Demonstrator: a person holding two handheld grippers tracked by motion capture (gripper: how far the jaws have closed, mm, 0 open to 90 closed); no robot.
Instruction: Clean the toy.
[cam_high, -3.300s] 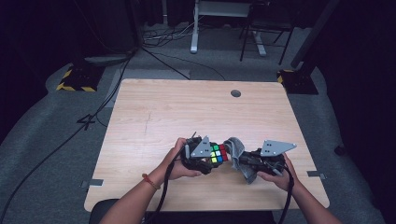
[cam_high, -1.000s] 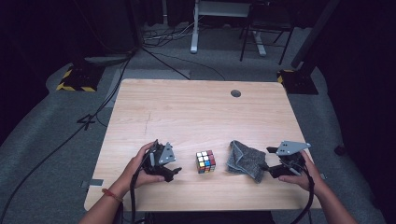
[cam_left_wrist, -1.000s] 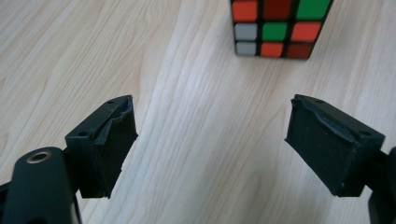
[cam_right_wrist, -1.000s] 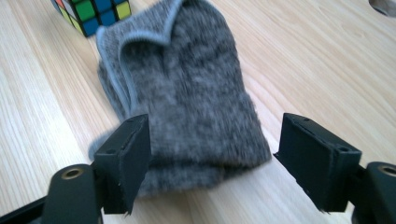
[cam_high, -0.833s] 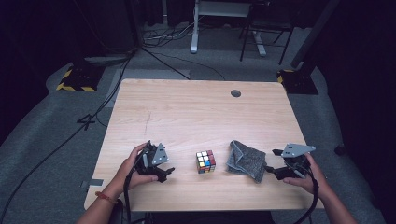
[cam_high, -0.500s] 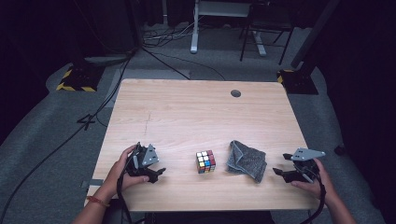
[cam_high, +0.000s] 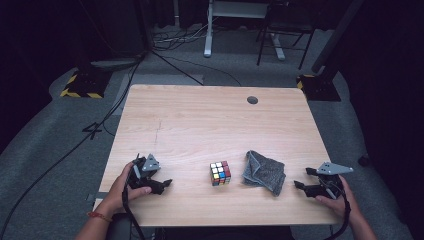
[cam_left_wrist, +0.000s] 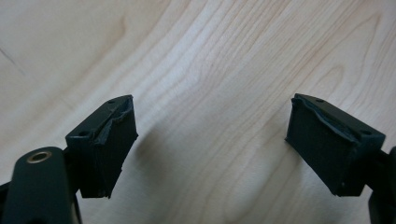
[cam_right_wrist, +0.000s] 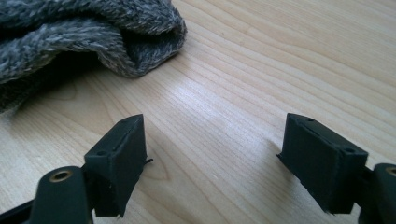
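- Resting low near the table's (cam_high: 200, 115) near edge, both grippers are empty; the step in hand reads as drawing clear of the work, with cube and cloth left lying mid-table.
- Left gripper (cam_high: 161, 184): toward the near left corner, jaws spread with only bare wood between them in the left gripper view, having just been opening a little. Judged best parked flat, well apart from the cube.
- Right gripper (cam_high: 301, 179): toward the near right corner, jaws spread wide and just opening further, nothing between them; the grey cloth's edge lies just ahead in the right gripper view. Keep the tips off that fold so nothing drags.
- Puzzle cube (cam_high: 220, 173): near the middle of the near edge, between the grippers, sitting flat, turned slightly askew to the edge. No long axis; a mixed-colour face points up.
- Grey cloth (cam_high: 264, 172): crumpled just right of the cube, apart from it; long axis runs slantwise toward the near right corner.
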